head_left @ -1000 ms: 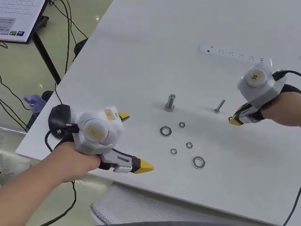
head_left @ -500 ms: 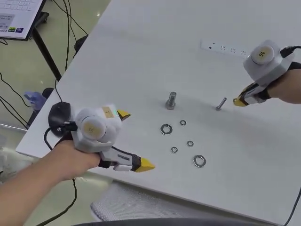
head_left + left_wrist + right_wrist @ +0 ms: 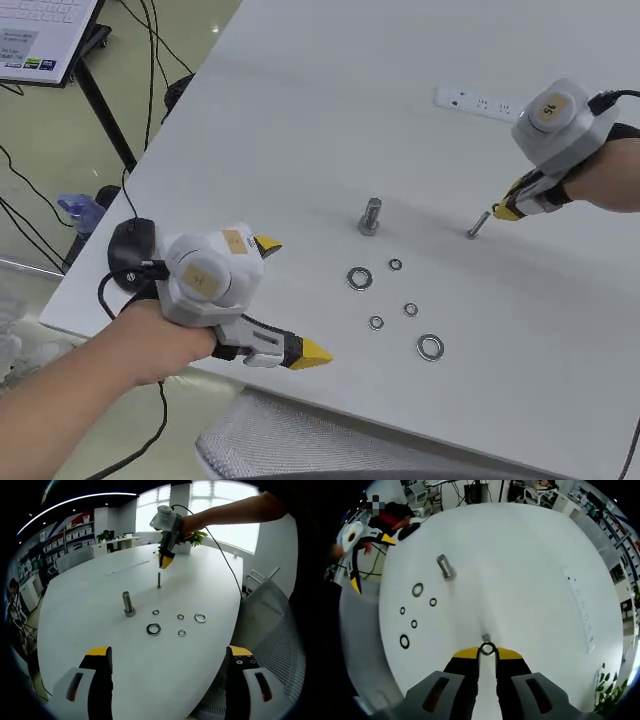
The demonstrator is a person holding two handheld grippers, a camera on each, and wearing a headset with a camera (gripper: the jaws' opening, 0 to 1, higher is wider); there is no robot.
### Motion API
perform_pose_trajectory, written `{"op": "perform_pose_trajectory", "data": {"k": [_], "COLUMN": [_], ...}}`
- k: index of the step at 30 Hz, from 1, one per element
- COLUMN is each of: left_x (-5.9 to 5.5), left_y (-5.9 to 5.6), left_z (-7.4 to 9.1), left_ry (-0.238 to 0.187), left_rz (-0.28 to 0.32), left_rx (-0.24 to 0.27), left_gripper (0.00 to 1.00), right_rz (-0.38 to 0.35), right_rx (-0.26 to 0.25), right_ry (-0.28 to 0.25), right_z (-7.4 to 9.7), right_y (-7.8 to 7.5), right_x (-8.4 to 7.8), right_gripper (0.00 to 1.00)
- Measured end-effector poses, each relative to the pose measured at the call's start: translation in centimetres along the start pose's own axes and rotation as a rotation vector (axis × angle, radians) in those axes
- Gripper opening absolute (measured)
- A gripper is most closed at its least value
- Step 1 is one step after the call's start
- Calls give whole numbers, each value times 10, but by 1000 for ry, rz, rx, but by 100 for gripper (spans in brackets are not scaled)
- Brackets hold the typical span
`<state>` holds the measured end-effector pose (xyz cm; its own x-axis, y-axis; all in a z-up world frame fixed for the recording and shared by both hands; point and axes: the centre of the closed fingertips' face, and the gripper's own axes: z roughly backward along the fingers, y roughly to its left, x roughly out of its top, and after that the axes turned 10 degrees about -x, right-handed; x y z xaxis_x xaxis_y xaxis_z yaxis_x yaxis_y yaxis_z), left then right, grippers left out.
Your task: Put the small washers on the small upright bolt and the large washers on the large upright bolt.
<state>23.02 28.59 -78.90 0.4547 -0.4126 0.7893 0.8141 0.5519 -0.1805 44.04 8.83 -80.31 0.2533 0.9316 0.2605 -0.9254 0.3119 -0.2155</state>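
My right gripper (image 3: pixel 505 212) has its yellow-tipped jaws pinched narrow on a small silver steel washer (image 3: pixel 488 649), carried at the very tips just above the thin upright steel bolt (image 3: pixel 478 225). In the right gripper view the ring sits nearly over the bolt's end but not quite square on it, so I judge the hole isn't centred yet. If I release here, the washer may catch the tip, tilt, and skid off across the white tabletop (image 3: pixel 300 120). The hold looks to be on the rim alone, so a knock against the thread could flick the ring out of the jaws. Coming down crooked could also topple the thin bolt, which seems to stand free on its head.

My left gripper (image 3: pixel 288 298) is spread wide and carries nothing, near the table's edge. Between it and the thick upright steel bolt (image 3: pixel 370 215) lie two large loose washers (image 3: pixel 359 277) and three small loose washers (image 3: pixel 410 309).
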Motion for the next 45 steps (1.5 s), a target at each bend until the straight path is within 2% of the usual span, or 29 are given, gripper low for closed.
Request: {"op": "perform_pose_trajectory", "data": {"k": [7, 9, 45], "left_x": [-1, 0, -2], "left_y": [0, -3, 5], "left_z": [-1, -2, -2], "left_ry": [-2, -14, -26], "left_rz": [3, 7, 31], "left_rx": [-9, -23, -12], "left_gripper": [99, 100, 96], "right_rz": [12, 13, 27], "right_rx": [4, 4, 25], "right_ry": [15, 16, 47], "right_z": [-6, -6, -20], "right_y": [1, 4, 15], "right_x": [-1, 1, 0], "right_gripper": [12, 12, 12]}}
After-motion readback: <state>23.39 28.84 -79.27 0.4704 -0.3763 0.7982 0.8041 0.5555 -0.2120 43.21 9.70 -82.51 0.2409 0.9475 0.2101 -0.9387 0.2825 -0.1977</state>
